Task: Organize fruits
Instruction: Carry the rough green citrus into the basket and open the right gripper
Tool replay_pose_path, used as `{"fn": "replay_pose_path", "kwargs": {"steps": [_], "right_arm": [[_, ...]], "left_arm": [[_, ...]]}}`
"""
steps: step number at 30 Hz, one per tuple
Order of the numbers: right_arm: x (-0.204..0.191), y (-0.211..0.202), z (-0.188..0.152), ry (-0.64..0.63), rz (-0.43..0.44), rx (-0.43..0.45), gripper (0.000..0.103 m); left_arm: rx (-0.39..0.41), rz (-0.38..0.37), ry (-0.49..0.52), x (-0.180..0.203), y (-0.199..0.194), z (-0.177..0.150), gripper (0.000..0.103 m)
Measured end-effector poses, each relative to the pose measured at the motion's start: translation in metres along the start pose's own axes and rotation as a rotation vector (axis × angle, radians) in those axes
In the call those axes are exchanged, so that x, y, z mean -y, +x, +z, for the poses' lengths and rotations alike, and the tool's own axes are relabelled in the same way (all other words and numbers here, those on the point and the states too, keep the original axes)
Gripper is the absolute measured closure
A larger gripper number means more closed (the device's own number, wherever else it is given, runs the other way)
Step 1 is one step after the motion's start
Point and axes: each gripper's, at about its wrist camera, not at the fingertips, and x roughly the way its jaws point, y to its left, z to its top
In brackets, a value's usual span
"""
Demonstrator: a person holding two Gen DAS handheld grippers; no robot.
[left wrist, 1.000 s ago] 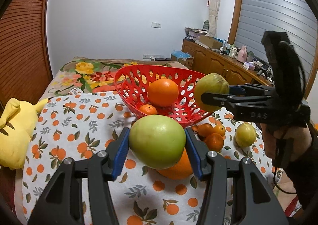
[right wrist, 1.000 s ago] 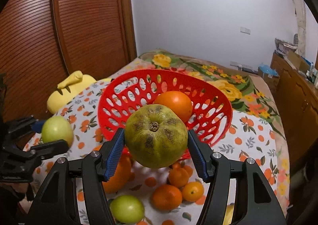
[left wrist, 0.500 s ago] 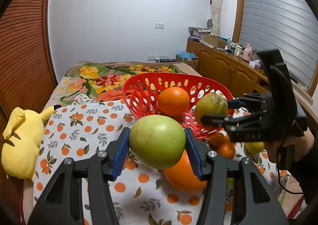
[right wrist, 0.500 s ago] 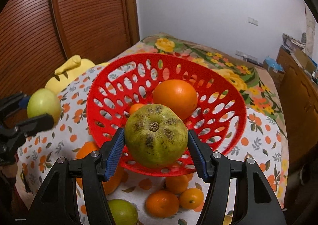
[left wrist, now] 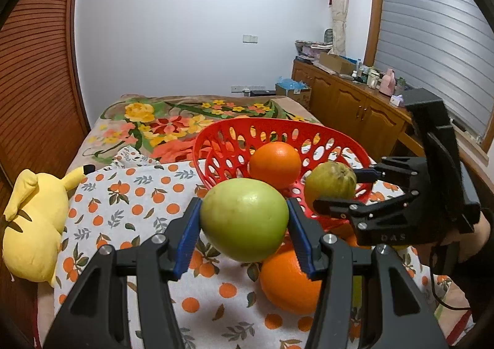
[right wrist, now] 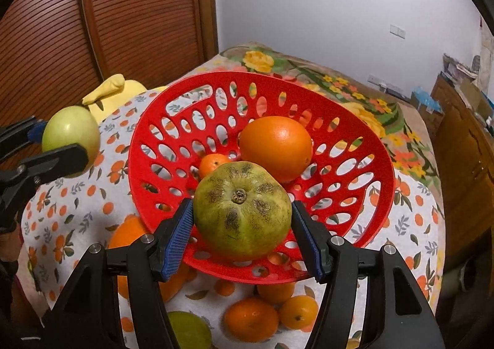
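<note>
Red basket (right wrist: 364,219) holds an orange (right wrist: 275,148) (plus mandarin (right wrist: 213,164)).

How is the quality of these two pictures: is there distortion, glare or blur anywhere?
Left wrist view: strong fisheye bending, dark corners; soft sheen on the smooth green fruit; everything sharp. Right wrist view: the same bending on the wooden door; small highlight on the large orange in the red basket; slight blur only at the lower right edge.

yellow plush toy (left wrist: 34,222), orange-print cloth (left wrist: 129,210), floral blanket (left wrist: 160,123), wooden cabinet (left wrist: 349,108)
</note>
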Motion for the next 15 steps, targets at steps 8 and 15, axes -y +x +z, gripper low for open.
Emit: {"fn": "replay_pose_path", "kwargs": {"steps": [8, 15], "right_arm": [[0.002, 0.004, 0.001, -0.006, -0.019, 0.0, 0.038], [-0.001, 0.007, 0.002, -0.015, -0.02, -0.006, 0.038]], "left_arm": [[-0.002, 0.009, -0.006, -0.005, 0.005, 0.004, 0.049], [-0.003, 0.008, -0.008, -0.006, 0.011, 0.01, 0.049]]}}
